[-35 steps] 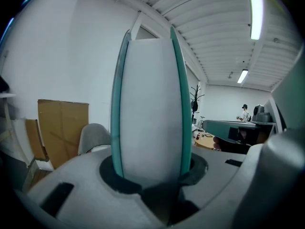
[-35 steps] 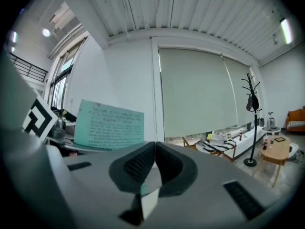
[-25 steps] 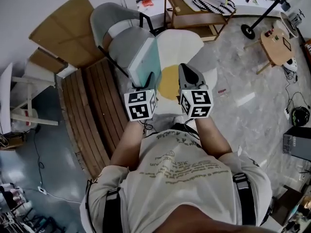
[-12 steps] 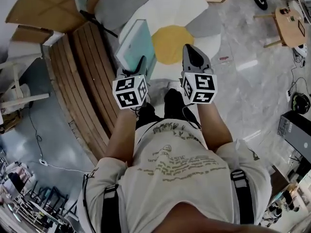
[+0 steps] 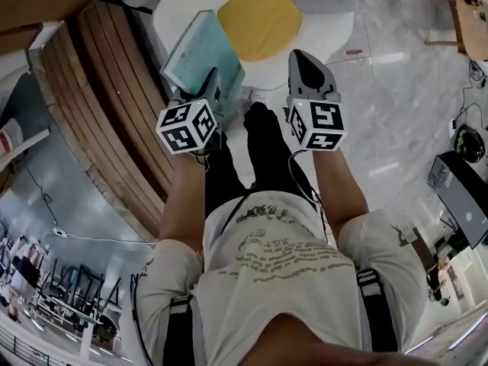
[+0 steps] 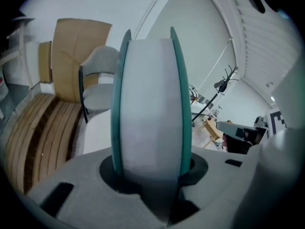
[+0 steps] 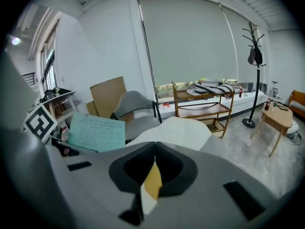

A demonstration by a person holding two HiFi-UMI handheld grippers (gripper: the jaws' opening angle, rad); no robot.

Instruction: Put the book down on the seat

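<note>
The teal book stands on edge in my left gripper, which is shut on its lower end. In the left gripper view the book fills the middle, white pages between teal covers, with the jaws pressed on both covers. Beyond it stands the grey chair with its padded seat. My right gripper hangs beside it to the right, shut and holding nothing. In the right gripper view its tips meet, and the book shows at the left in front of the chair.
A slatted wooden bench runs along the left. A daisy-shaped rug lies on the floor ahead. Cardboard leans behind the chair. A wooden shelf, a coat stand and a small table stand to the right.
Both grippers have come down, the book with the left one and tilted more. The head view has tipped down, so the chair has slid out at the top.
</note>
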